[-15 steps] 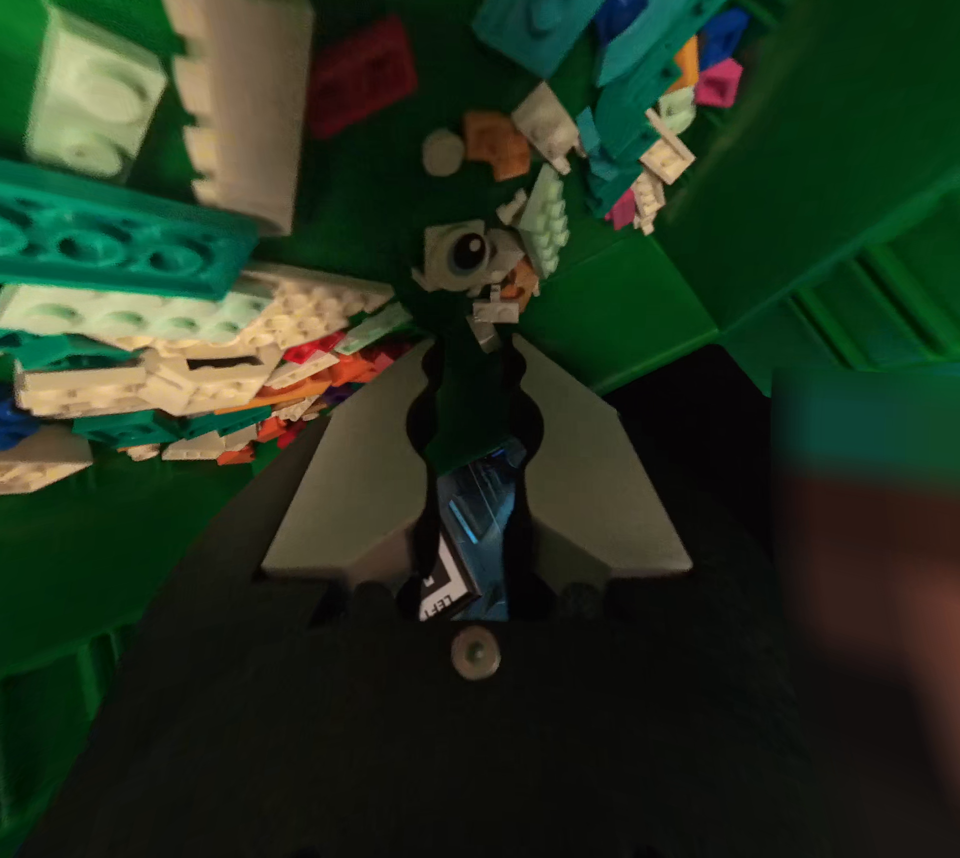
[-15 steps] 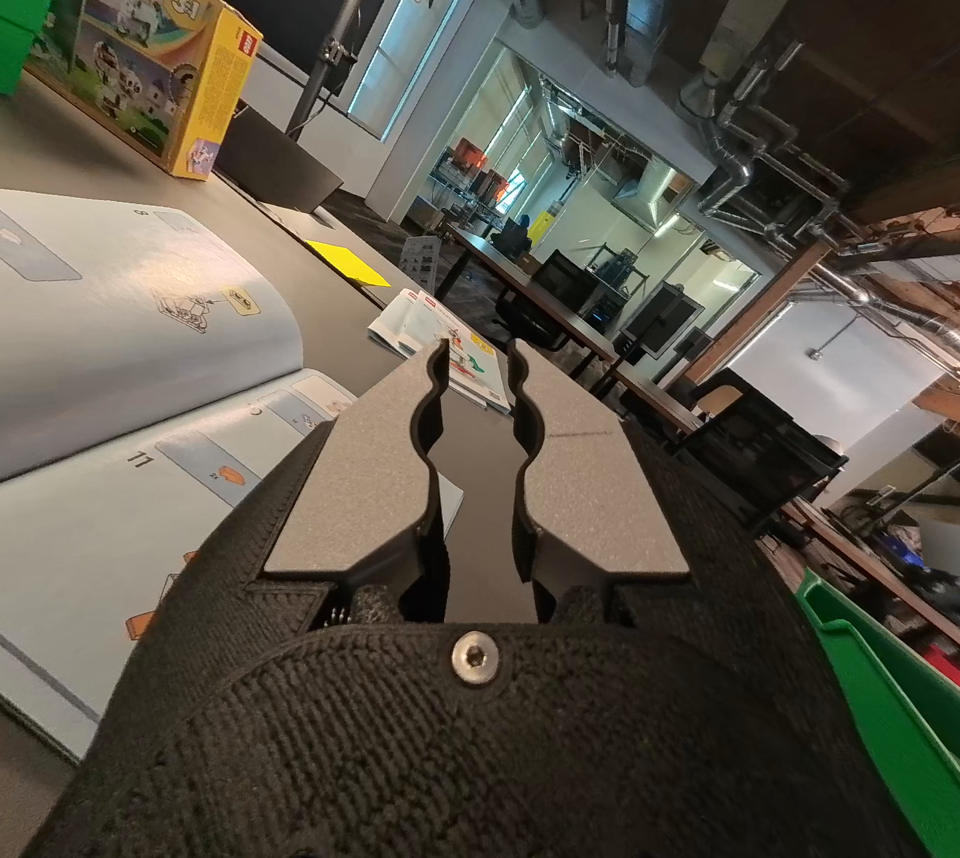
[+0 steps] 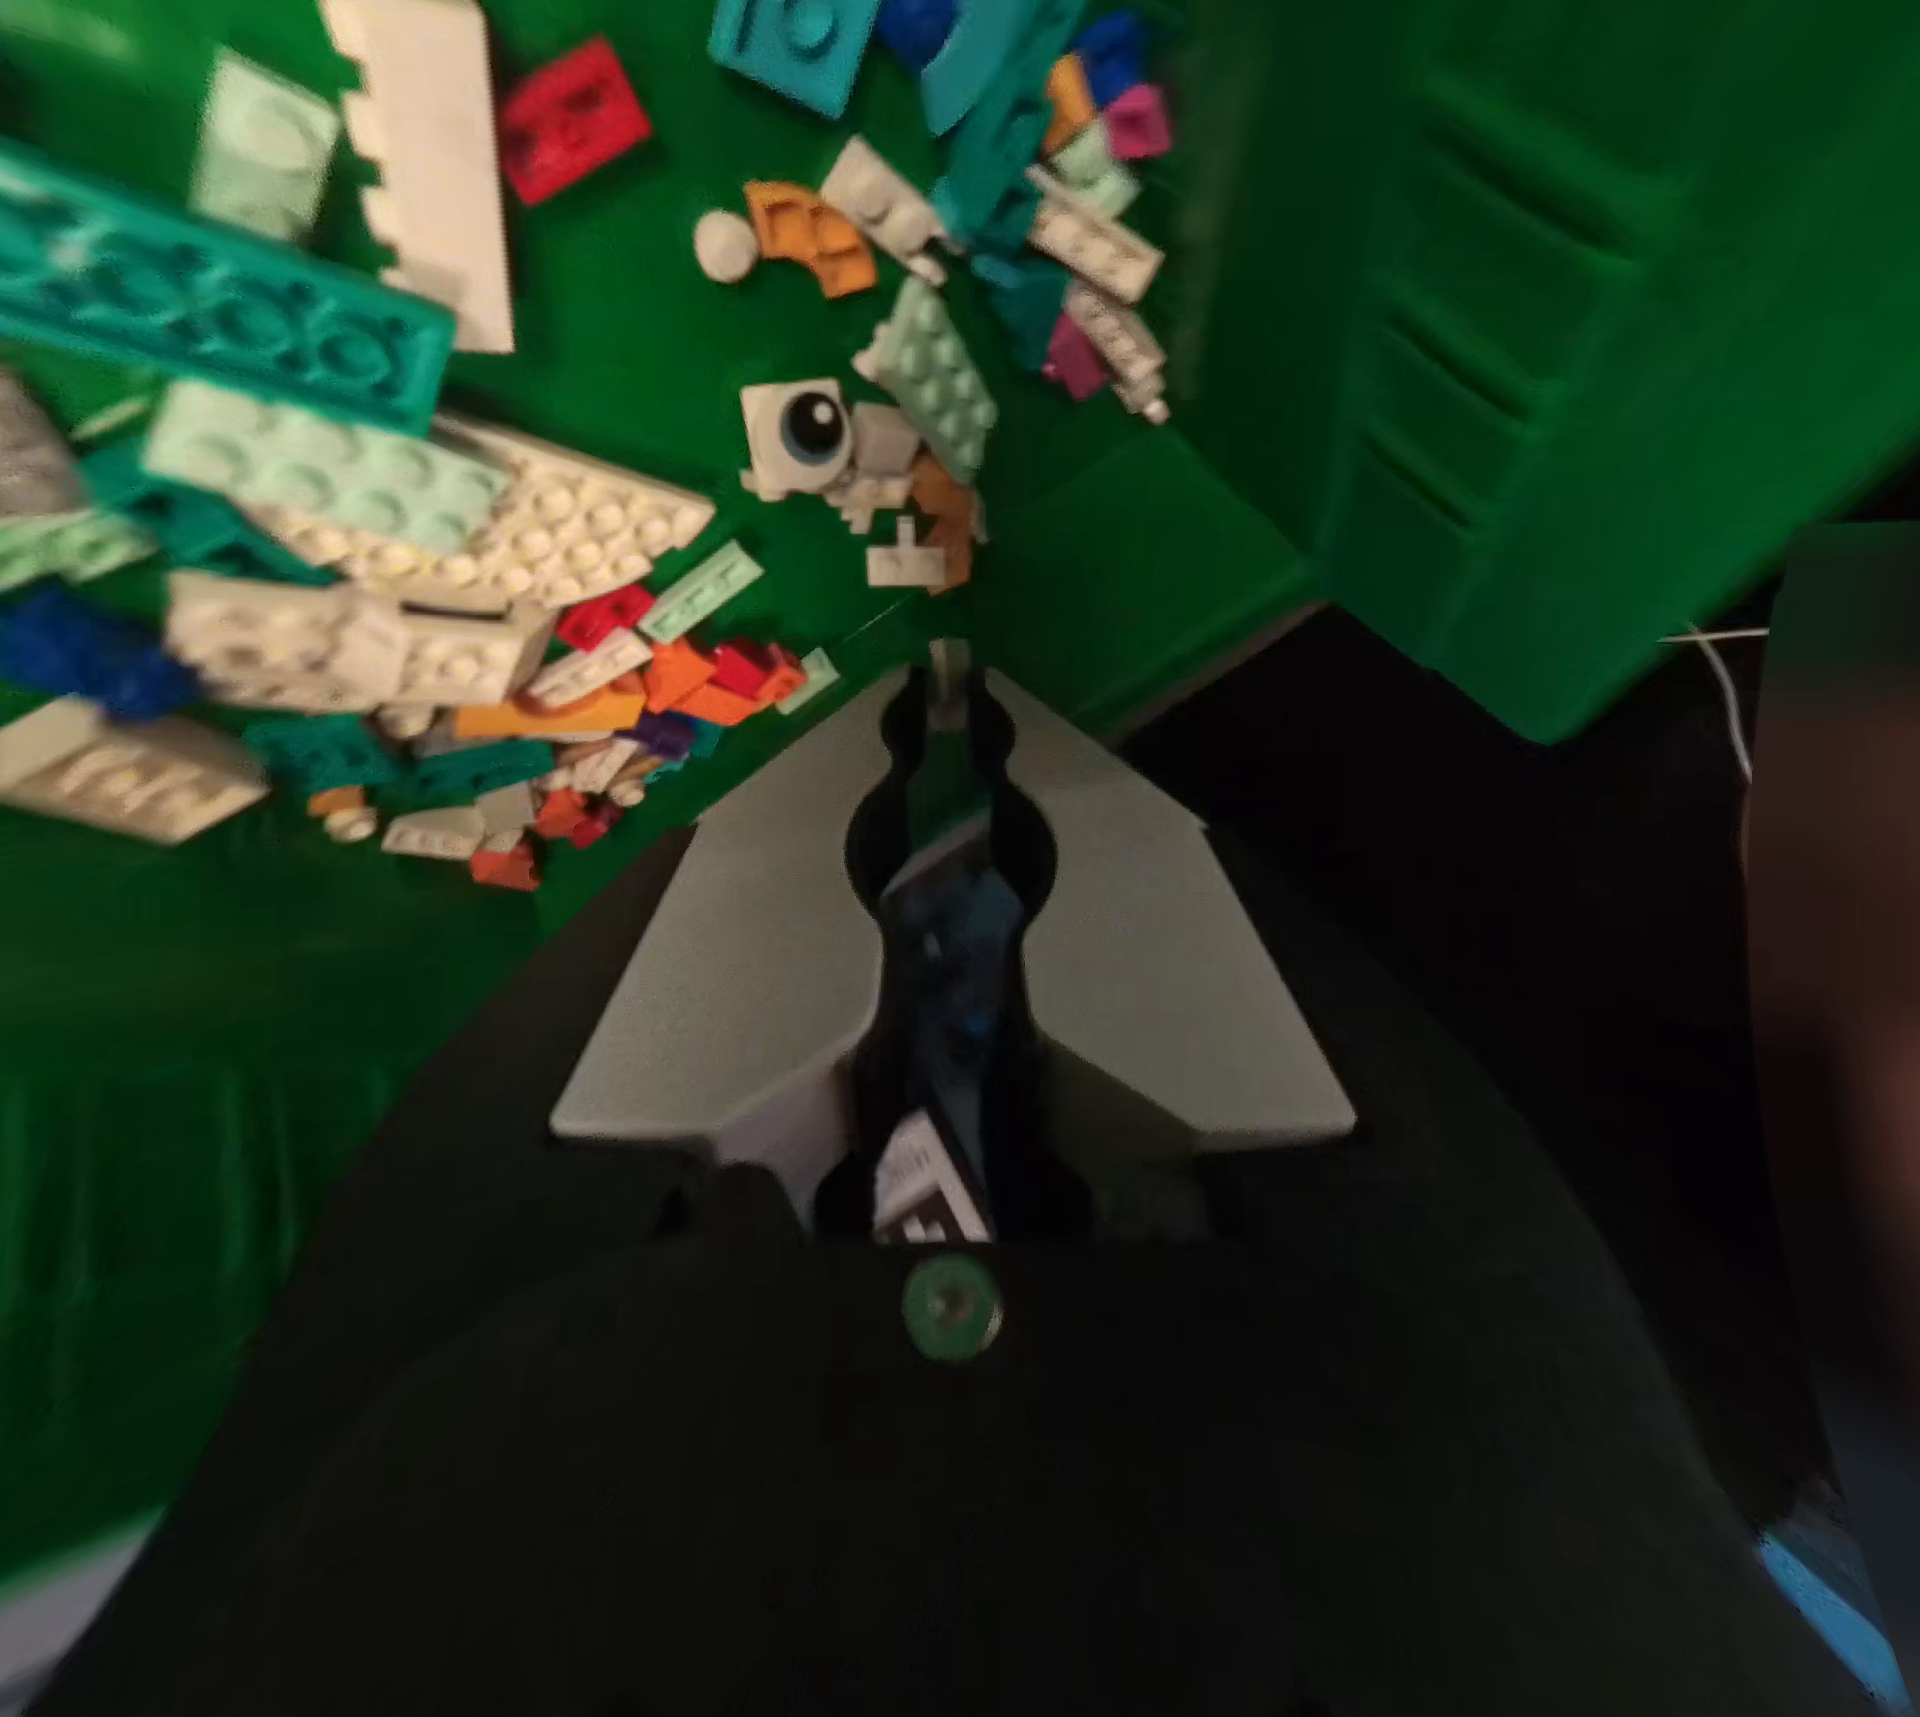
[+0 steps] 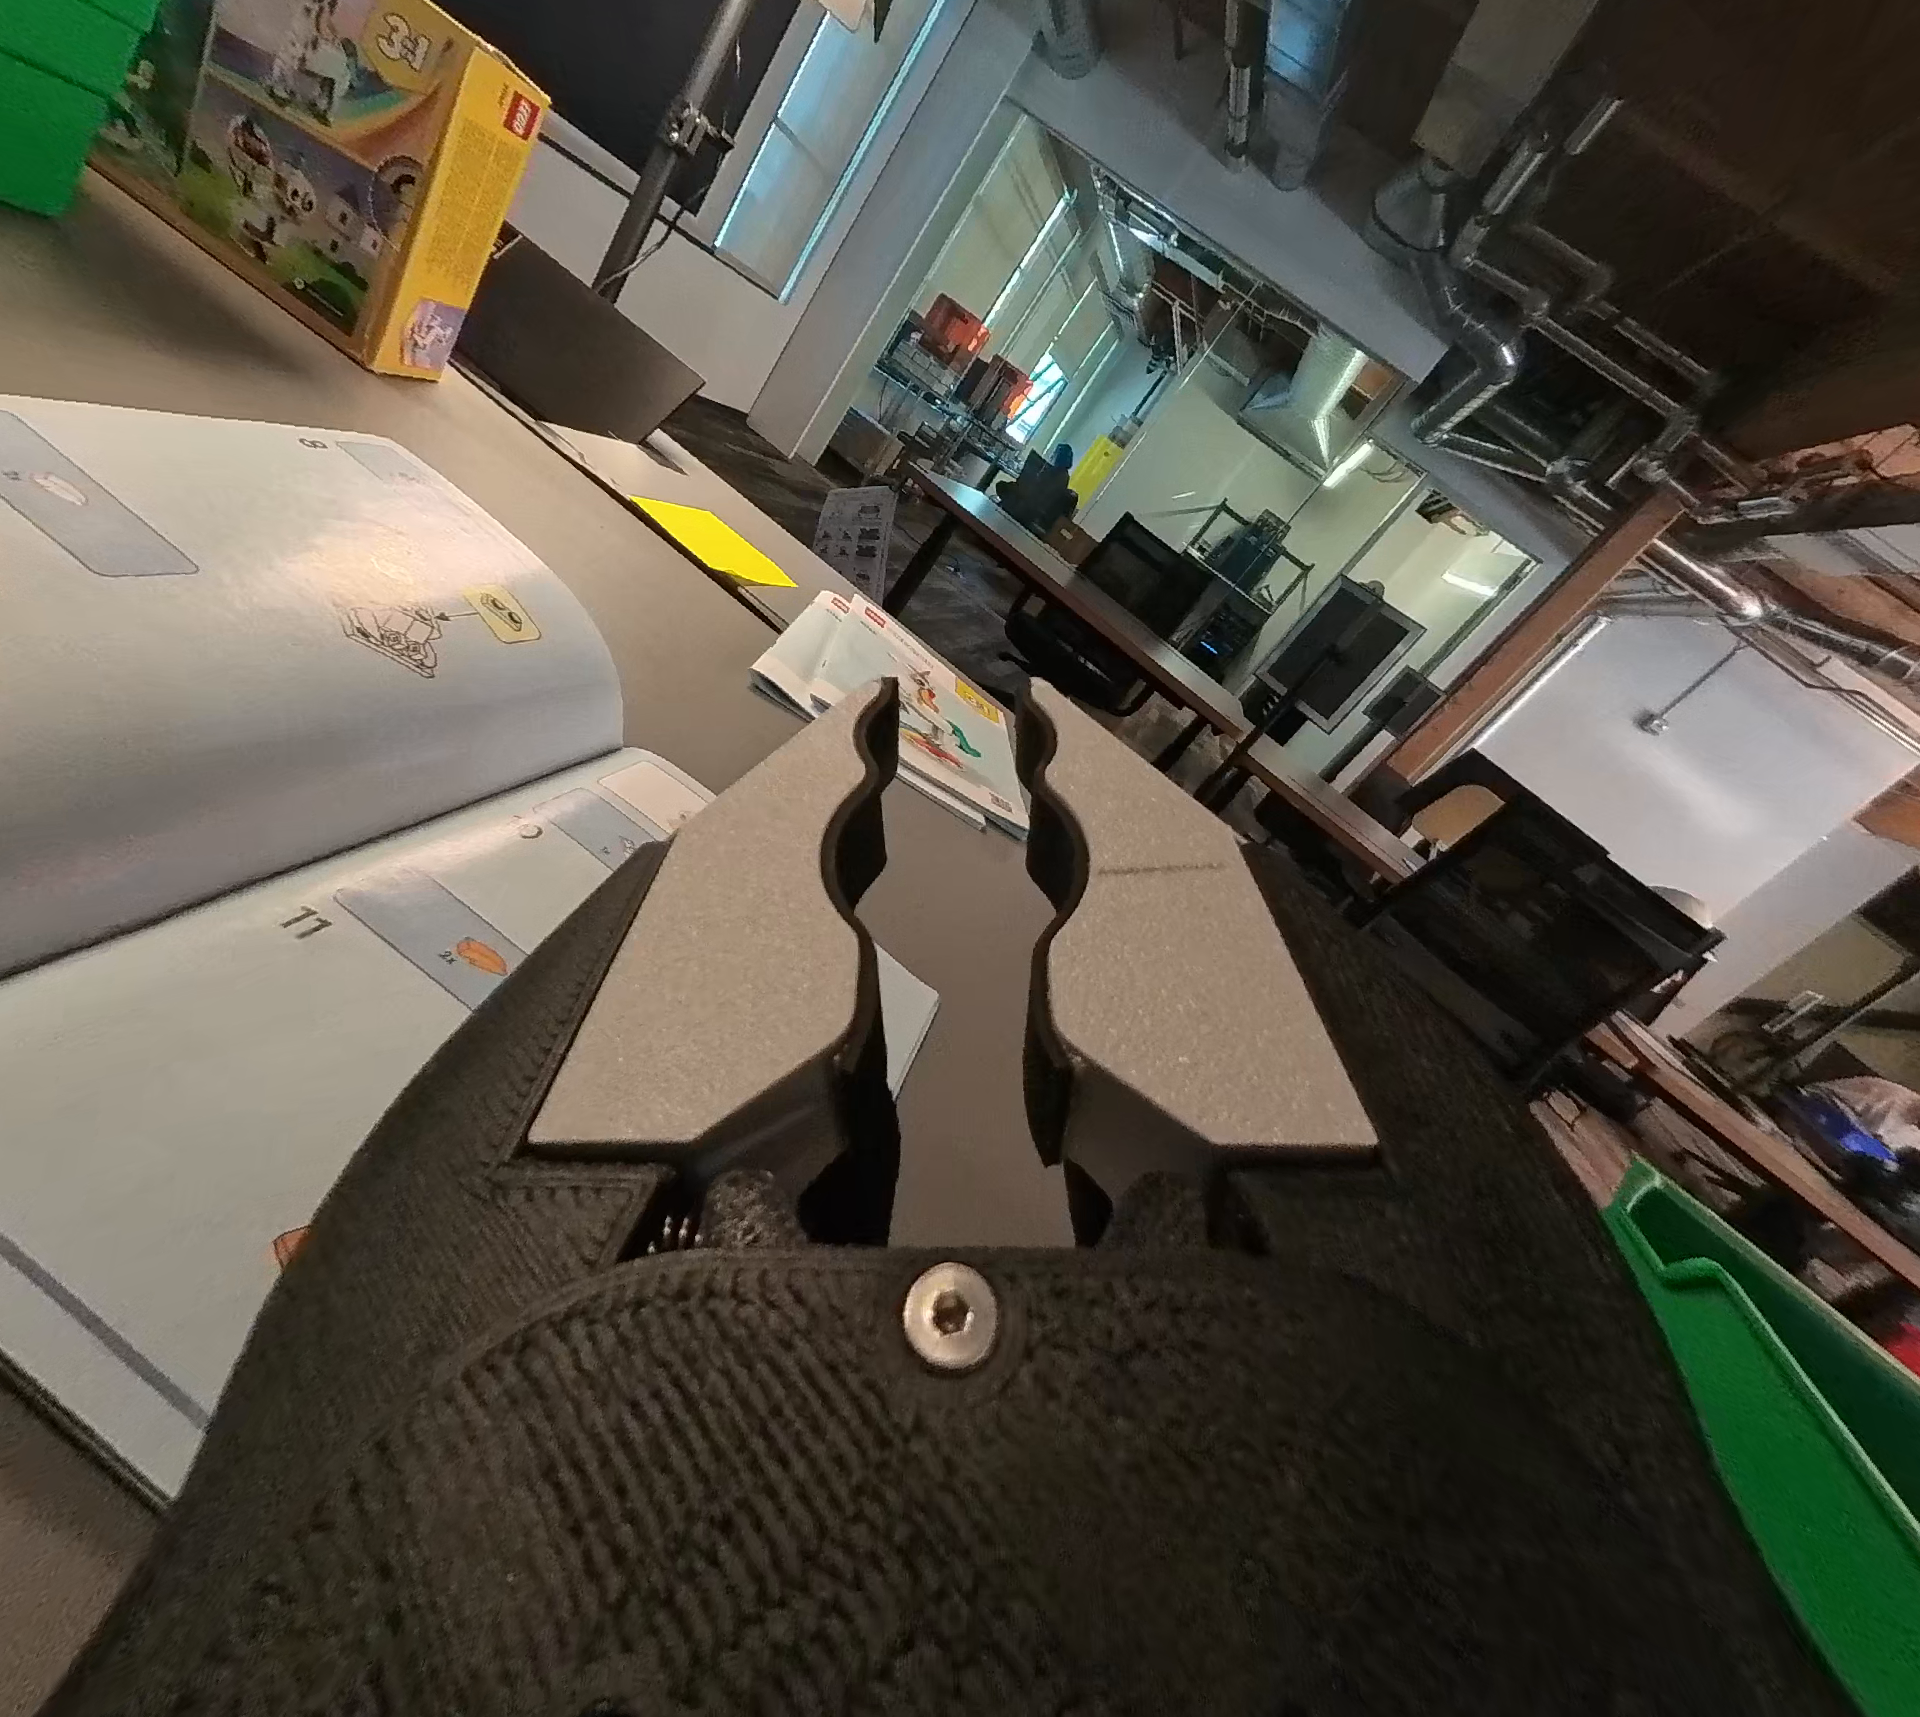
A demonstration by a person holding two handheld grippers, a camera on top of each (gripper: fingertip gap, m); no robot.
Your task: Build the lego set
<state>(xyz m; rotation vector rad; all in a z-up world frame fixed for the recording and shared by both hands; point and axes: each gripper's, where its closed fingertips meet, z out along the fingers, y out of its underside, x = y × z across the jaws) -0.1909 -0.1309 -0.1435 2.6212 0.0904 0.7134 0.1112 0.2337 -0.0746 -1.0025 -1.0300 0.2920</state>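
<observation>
The left gripper [image 3: 948, 680] pinched a small pale piece [image 3: 948, 668] just below the eye brick [image 3: 800, 433]. The right gripper [image 4: 956, 711] was spread apart, holding nothing.

Bricks [image 3: 582, 524] lie in a bin [image 3: 1507, 317] ahead and left of the left tool [image 3: 948, 680]. On the surface [image 4: 665, 566], a booklet [image 4: 260, 732] lies left of the right tool [image 4: 956, 701], a box [image 4: 343, 150] beyond it.

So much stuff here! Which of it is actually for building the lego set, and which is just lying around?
For the job:
- loose bricks in the green bin
- eye brick
- open instruction booklet
- left gripper, pinching a small pale piece
- right gripper, empty

Lying about:
- set's box
- spare booklets
- yellow sheet
- second green bin
</observation>
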